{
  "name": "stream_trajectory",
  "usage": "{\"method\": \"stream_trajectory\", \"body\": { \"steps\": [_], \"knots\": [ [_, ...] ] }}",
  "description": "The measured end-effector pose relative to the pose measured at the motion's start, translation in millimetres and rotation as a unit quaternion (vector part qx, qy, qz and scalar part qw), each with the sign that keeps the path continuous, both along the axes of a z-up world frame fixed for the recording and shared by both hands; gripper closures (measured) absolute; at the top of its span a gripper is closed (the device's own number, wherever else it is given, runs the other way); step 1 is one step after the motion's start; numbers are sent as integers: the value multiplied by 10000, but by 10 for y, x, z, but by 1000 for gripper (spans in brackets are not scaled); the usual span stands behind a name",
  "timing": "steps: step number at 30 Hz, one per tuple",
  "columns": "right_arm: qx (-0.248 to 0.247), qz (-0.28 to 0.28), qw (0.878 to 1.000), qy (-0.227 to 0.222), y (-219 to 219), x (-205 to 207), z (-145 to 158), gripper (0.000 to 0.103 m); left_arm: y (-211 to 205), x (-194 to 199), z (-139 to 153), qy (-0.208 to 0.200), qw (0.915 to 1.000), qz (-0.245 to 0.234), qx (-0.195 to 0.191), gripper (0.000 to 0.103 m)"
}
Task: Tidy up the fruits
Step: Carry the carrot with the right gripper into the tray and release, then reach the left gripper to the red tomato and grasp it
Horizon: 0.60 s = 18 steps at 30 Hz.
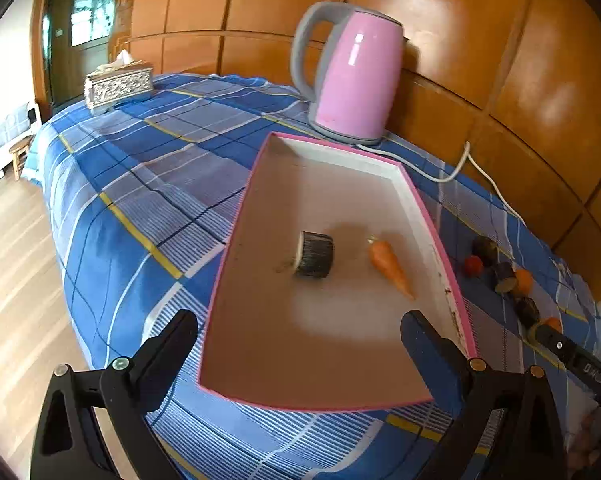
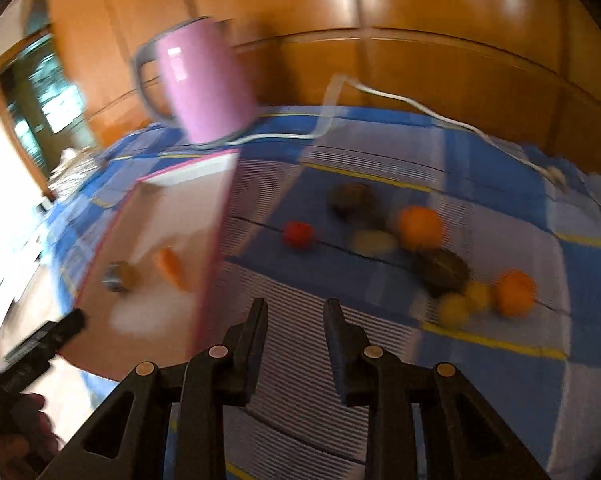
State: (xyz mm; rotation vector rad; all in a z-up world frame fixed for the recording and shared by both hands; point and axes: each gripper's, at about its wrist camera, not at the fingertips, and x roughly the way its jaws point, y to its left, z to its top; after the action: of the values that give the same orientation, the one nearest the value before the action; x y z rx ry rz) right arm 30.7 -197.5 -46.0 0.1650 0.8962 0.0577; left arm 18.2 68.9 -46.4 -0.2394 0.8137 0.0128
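A pink-rimmed white tray (image 1: pixel 256 184) lies on the blue plaid cloth. In it lie a dark cylindrical piece (image 1: pixel 314 254) and a carrot (image 1: pixel 390 266). My left gripper (image 1: pixel 300 330) is open and empty, above the tray's near end. In the blurred right wrist view the tray (image 2: pixel 216 216) is at the left, with the carrot (image 2: pixel 172 266) and dark piece (image 2: pixel 118 276) inside. Loose fruits lie right of it: a red one (image 2: pixel 298 235), two oranges (image 2: pixel 418 226) (image 2: pixel 514 293), dark pieces (image 2: pixel 440 270), yellow ones (image 2: pixel 454 309). My right gripper (image 2: pixel 296 308) is partly open and empty above the cloth.
A pink kettle (image 1: pixel 356 76) stands behind the tray against the wood wall, its white cord (image 1: pixel 452 172) trailing across the cloth. A tissue box (image 1: pixel 116 84) sits at the far left corner. The table edge (image 1: pixel 60 240) drops to a wood floor at the left.
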Motion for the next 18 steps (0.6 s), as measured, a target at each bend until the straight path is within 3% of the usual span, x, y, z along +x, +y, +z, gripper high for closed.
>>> {"method": "stream_trajectory", "body": {
  "steps": [5, 10, 18],
  "knots": [
    [-210, -764, 9968, 132, -504, -245, -141, 74, -99, 3, 18, 1, 9998, -191, 71, 1],
    [-286, -1658, 9853, 306, -1032, -504, -288, 74, -268, 42, 85, -40, 9983, -546, 184, 1],
    [-505, -3092, 9490, 347, -1787, -848, -370, 72, -634, 192, 290, -179, 9924, -1176, 301, 1]
  ]
}}
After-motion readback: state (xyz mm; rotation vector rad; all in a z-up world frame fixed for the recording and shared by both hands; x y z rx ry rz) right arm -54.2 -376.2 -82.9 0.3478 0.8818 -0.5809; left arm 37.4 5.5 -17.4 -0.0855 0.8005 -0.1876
